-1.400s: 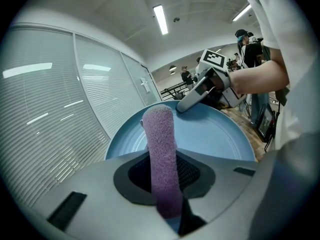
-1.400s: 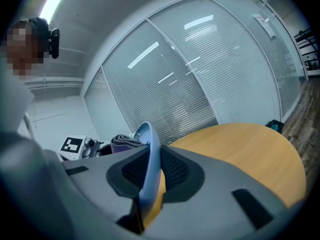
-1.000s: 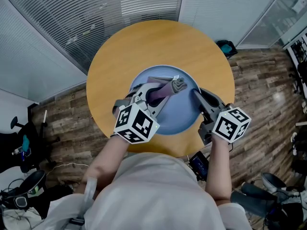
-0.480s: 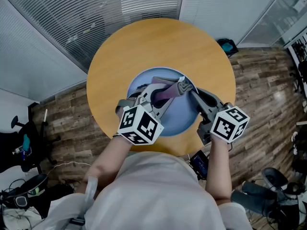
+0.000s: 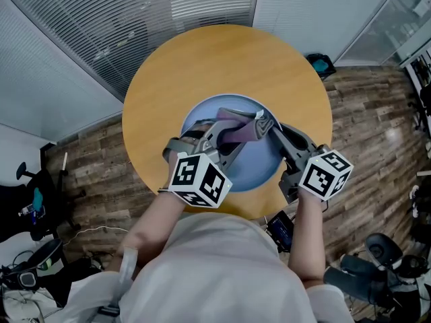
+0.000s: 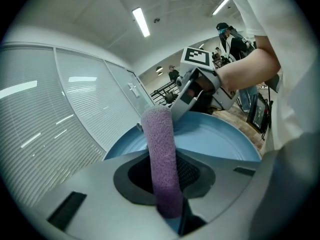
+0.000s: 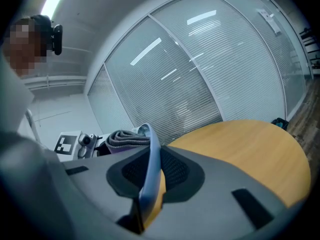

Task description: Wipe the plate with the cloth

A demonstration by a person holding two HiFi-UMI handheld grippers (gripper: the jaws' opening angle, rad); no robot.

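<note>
A blue plate (image 5: 258, 161) is on the round wooden table (image 5: 222, 59), its right rim raised. My right gripper (image 5: 275, 132) is shut on that rim; in the right gripper view the plate's edge (image 7: 150, 160) runs up between the jaws. My left gripper (image 5: 226, 134) is shut on a rolled purple and grey cloth (image 5: 243, 128) that lies against the plate's face, close to the right gripper. In the left gripper view the cloth (image 6: 162, 154) stands between the jaws, with the plate (image 6: 220, 140) and the right gripper (image 6: 198, 86) behind it. The cloth (image 7: 127, 137) also shows in the right gripper view.
The table's far half (image 5: 222, 52) is bare wood. Glass walls with blinds (image 5: 135, 19) stand behind it. A teal object (image 5: 317, 65) lies on the wood floor at the right. A small screen (image 5: 279, 228) hangs below the table's near edge.
The left gripper has carried the cloth to the right across the plate, up to the rim near the right gripper, and has rolled a little. The right gripper has kept still.
</note>
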